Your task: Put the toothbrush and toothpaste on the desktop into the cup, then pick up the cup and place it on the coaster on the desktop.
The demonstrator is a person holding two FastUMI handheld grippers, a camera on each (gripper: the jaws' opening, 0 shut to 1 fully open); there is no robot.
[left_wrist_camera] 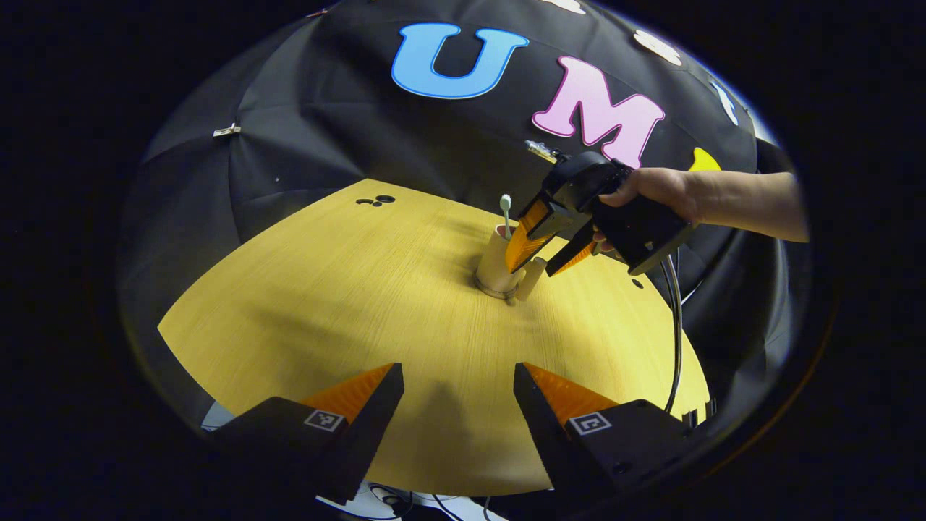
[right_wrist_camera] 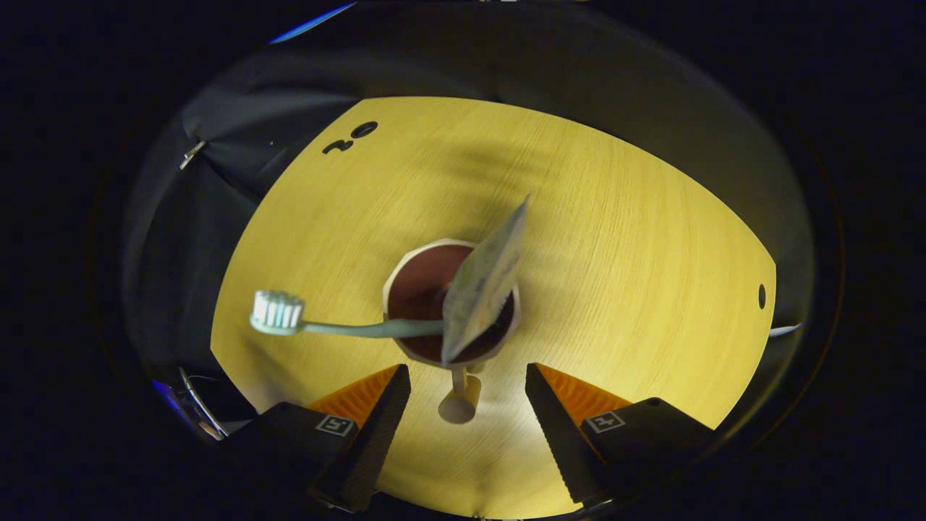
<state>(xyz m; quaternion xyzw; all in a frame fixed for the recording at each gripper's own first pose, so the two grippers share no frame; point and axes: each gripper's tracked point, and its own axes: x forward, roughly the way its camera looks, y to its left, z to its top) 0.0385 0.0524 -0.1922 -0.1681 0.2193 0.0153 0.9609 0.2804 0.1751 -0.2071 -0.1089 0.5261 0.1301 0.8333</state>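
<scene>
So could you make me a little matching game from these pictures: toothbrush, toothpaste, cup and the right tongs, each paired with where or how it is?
Things:
1. toothbrush
2. toothpaste
3. cup
4. right tongs

States:
A. open, hovering just above the cup
B. upright on the desk, holding two items
C. bristle head sticking out past the rim
D. flat tube leaning inside the cup

Pairs: 1-C, 2-D, 3-B, 4-A
</scene>
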